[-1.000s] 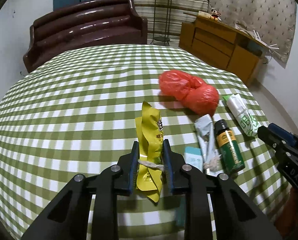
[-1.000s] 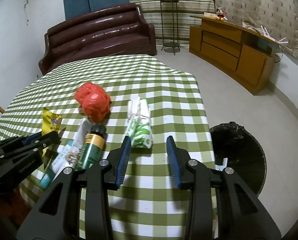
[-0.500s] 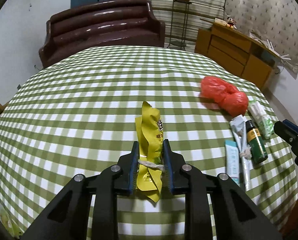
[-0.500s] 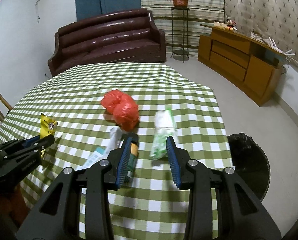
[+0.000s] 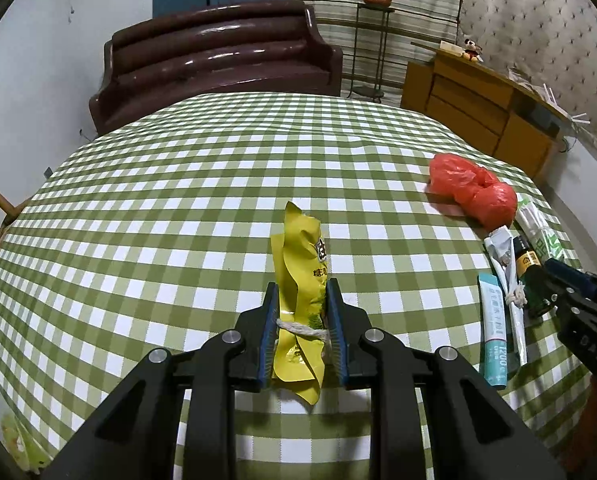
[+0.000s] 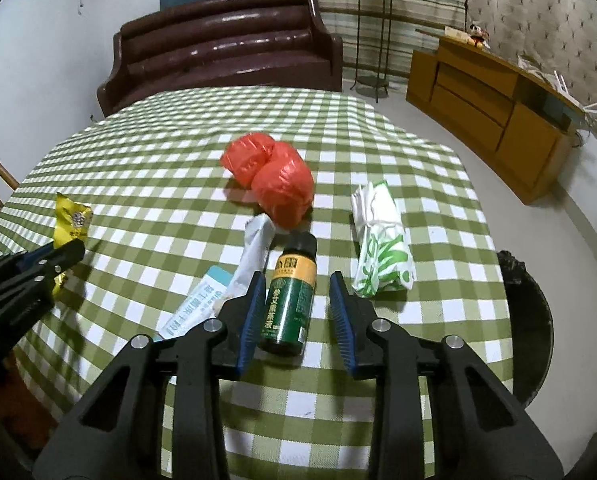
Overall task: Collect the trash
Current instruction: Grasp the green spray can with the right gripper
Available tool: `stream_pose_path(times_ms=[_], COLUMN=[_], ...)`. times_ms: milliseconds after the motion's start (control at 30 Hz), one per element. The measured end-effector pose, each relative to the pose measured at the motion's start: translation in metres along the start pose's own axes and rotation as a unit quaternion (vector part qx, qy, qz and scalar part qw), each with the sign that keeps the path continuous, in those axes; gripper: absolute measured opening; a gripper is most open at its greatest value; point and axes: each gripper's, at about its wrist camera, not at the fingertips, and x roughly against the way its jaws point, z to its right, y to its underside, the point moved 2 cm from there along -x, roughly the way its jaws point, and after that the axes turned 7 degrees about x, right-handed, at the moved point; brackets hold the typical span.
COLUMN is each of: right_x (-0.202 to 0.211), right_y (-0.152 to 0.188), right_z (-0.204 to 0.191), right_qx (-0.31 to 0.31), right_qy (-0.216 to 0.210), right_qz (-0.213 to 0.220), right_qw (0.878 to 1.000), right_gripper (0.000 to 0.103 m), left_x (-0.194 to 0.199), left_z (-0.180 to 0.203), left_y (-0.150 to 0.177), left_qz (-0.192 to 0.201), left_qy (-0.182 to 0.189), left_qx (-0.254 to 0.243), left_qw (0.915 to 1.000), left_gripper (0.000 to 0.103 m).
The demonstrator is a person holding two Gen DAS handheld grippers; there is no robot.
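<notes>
The yellow snack wrapper (image 5: 300, 280), low centre of the left view, is being pinched by the left gripper (image 5: 302, 312), clamped on it above the checked tablecloth (image 5: 178, 200). It is crumpled and slick, so it could be slipping out on a quick swing. The right gripper (image 6: 296, 312) is hovering spread wide around the green bottle (image 6: 290, 300), which is lying on its side at lower centre; closing off-centre could be rolling it toward the near table edge. The toothpaste tube (image 6: 196, 304) and green-white pack (image 6: 380, 244) are crowding both sides. The black bin (image 6: 528, 320) is sitting at the right, with open floor around it.
</notes>
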Motion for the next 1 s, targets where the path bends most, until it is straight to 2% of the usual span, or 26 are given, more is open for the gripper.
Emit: stream_pose_path(times_ms=[167, 700, 1000], right_x=[-0.003, -0.004, 0.01], right_y=[0.003, 0.003, 0.005], right_z=[-0.001, -0.003, -0.002], right_qx=[0.0, 0.004, 0.004], right_qy=[-0.005, -0.01, -0.012], right_qz=[-0.008, -0.004, 0.012], right_qw=[1.0, 1.0, 1.0], right_gripper=[0.024, 0.023, 0.023], left_x=[0.0, -0.004, 0.0], left_z=[-0.001, 0.002, 0.01], left_y=[0.002, 0.001, 0.004], left_qz=[-0.003, -0.004, -0.003], left_qy=[0.001, -0.003, 0.001], left_qx=[0.002, -0.002, -0.005], left_qw=[1.0, 1.0, 1.0], left_gripper=[0.025, 0.025, 0.025])
